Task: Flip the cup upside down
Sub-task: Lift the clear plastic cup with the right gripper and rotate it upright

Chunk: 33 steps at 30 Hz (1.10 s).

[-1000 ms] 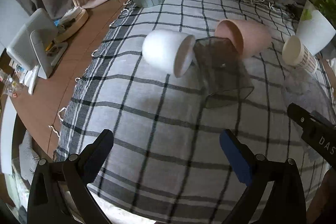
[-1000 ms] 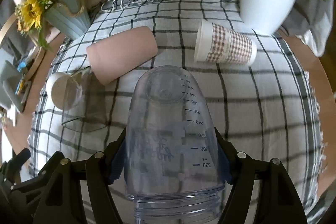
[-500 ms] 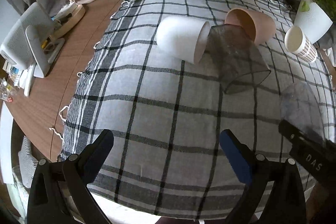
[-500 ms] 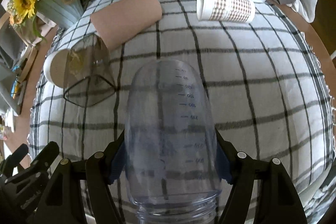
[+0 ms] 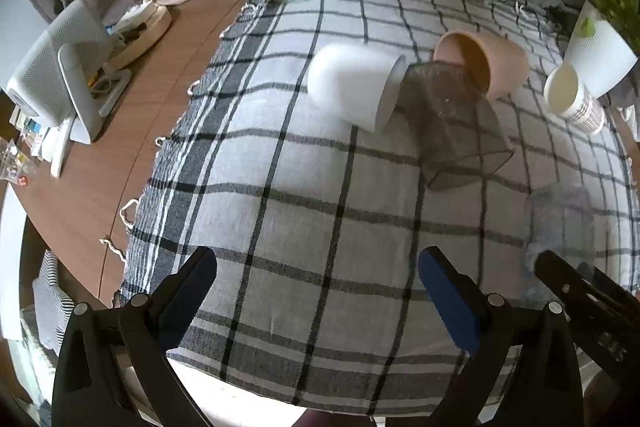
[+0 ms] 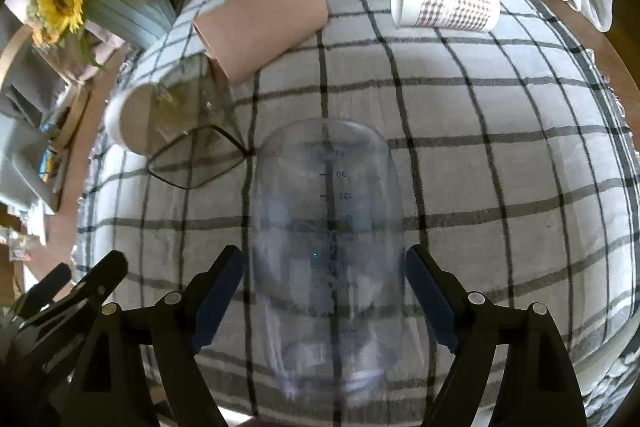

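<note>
Half a second ago the right tool had its blue pads pressed against the clear measuring cup; now the pads stand spread with a visible gap on each side of the cup, which they no longer touch. The cup stands upside down on the checked cloth in the lower centre of the right wrist frame, its rounded base uppermost and its printed scale inverted. In the left wrist frame the same cup shows faintly at the right edge. The right tool points forward and down over the tabletop. The left tool hovers wide open and empty above the cloth's near edge, unchanged from the earlier frame, with the white cup, smoky glass and pink cup lying in the upper half.
</note>
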### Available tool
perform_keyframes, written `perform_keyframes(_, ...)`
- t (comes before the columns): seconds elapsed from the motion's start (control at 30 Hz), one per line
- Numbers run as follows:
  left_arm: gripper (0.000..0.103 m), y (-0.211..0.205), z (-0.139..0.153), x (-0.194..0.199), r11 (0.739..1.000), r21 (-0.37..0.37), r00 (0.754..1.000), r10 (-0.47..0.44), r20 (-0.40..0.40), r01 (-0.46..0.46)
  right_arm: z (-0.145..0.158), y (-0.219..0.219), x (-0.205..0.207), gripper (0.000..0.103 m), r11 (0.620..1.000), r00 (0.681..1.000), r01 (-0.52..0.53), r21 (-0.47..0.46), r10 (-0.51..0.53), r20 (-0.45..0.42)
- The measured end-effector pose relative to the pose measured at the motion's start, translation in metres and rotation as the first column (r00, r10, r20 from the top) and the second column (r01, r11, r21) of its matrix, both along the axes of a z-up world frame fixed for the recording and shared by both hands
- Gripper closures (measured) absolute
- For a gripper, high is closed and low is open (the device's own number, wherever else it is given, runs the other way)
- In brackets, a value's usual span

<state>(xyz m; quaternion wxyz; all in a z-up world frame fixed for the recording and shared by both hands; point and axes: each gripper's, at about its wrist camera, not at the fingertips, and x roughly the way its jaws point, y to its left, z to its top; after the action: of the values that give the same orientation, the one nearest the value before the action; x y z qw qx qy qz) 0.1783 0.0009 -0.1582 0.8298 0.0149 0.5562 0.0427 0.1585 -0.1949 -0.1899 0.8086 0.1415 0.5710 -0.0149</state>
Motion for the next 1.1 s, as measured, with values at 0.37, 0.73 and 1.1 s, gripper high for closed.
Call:
perform_keyframes(0.37,0.000,-0.058,0.040,0.000,0.988,-0.072,0.990,-0.131,0.043,0.134,0.067,-0.049,-0.017,0.020,0.997,0.980,0.077,-0.006,-0.074,0.182)
perform_keyframes(0.73,0.000,-0.133,0.026,0.023,0.958,-0.130,0.963,-0.264,-0.059,0.255,0.070,-0.114,-0.022,0.020,0.985,0.973,0.171,0.019,-0.172,0.154)
perform_keyframes(1.1,0.005,-0.170,-0.015,0.045,0.955,-0.149,0.939,-0.282,-0.195,0.256,0.050,-0.153,-0.015,0.020,0.975,0.972,0.219,0.034,-0.221,0.083)
